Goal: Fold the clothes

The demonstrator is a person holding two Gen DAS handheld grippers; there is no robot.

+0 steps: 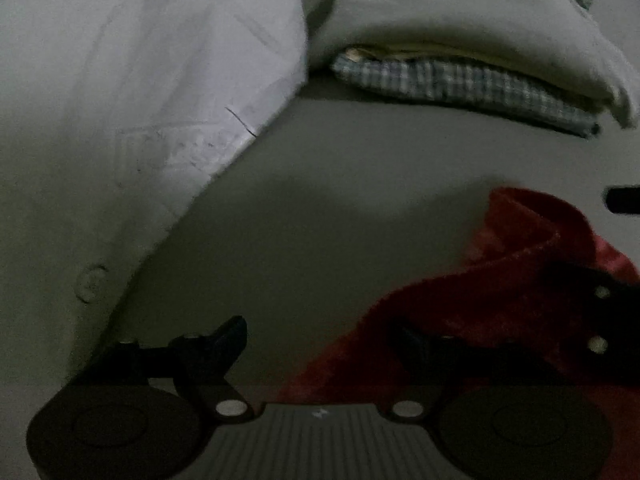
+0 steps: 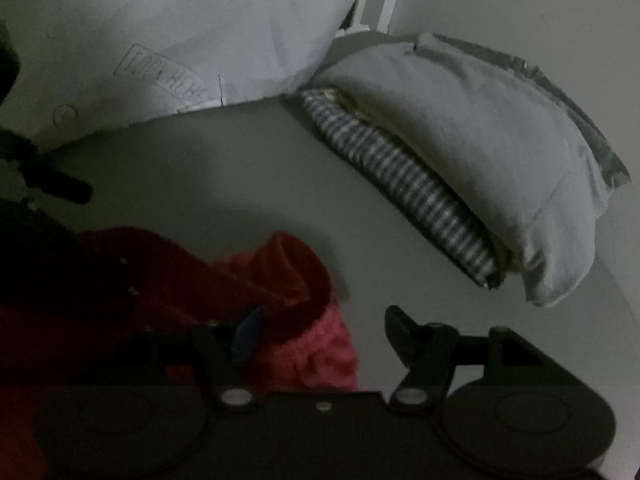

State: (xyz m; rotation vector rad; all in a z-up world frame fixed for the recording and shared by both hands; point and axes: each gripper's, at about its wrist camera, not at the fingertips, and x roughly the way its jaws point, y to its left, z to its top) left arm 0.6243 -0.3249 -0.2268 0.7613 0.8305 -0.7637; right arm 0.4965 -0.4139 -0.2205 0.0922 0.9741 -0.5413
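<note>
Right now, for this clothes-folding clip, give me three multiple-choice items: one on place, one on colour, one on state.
1. Where does the striped garment lie?
A. under the grey folded garment
B. on the red garment
C. inside the white bag

2. What colour is the crumpled fuzzy garment by the fingers?
A. blue
B. red
C. yellow

3. How does the right gripper stand?
A. shut on the bag
B. shut on the striped garment
C. open, fingers apart

Key: A, grey cloth lies over it; B, plainly red in both views; C, a wide gap shows between the fingers.
</note>
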